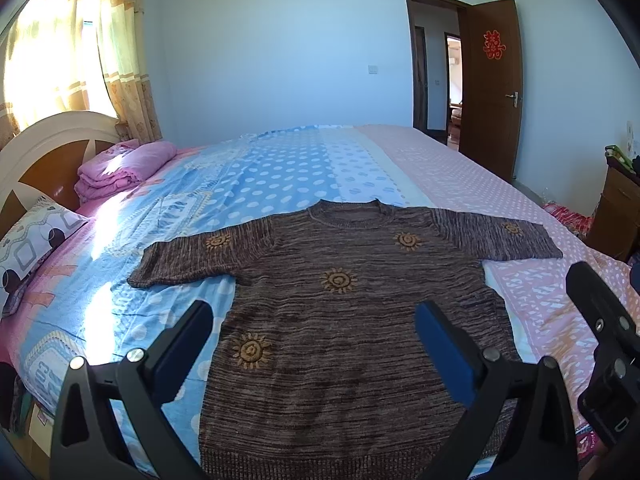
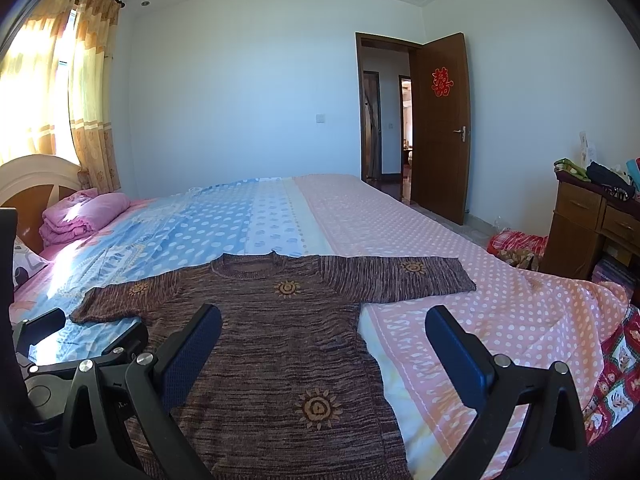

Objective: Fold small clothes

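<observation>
From the left wrist, the brown knitted sweater lies flat on the bed, hem nearest, neck away, sleeves out sideways; the left gripper hovers wide apart over its lower half, holding nothing. From the right wrist, the right gripper, also spread and empty, straddles the sweater's right edge, nearer that sleeve.

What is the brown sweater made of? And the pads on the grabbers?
The sweater looks like knitted yarn, maybe wool or acrylic: ribbed rows, streaky brown threads, a matte surface, and stitched yellow suns. The left gripper and right gripper have dark blue pads that look like rubber or foam with a fine dotted grip texture on black plastic fingers.
</observation>
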`<state>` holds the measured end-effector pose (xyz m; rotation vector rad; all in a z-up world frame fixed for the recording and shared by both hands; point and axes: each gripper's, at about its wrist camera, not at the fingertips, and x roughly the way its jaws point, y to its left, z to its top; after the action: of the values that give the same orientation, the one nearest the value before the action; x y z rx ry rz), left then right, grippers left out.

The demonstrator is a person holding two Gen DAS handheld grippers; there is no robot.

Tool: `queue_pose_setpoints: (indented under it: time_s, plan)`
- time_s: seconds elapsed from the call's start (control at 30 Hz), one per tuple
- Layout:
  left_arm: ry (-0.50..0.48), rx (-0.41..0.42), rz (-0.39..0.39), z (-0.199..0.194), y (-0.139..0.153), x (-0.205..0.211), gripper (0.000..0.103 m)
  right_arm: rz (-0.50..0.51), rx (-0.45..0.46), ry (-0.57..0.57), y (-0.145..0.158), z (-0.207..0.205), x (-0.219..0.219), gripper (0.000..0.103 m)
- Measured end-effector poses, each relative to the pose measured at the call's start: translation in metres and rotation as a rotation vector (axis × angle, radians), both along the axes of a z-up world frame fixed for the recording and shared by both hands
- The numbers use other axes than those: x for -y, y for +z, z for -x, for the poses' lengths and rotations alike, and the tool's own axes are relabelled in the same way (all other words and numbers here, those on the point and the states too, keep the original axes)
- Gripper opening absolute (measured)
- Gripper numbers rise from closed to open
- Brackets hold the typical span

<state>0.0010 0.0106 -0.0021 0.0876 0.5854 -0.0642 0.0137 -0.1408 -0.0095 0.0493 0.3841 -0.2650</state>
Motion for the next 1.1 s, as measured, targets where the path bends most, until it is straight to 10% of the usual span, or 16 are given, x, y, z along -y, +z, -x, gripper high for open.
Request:
queue_pose_setpoints:
  time_s: [1.1]
  plan:
    - [0.007, -0.038, 0.011, -0.0065, -0.0077, -0.0015, 0.103, -0.019, -0.025, 0.003, -0.0032, -0.0068, 0.0029, 0.102]
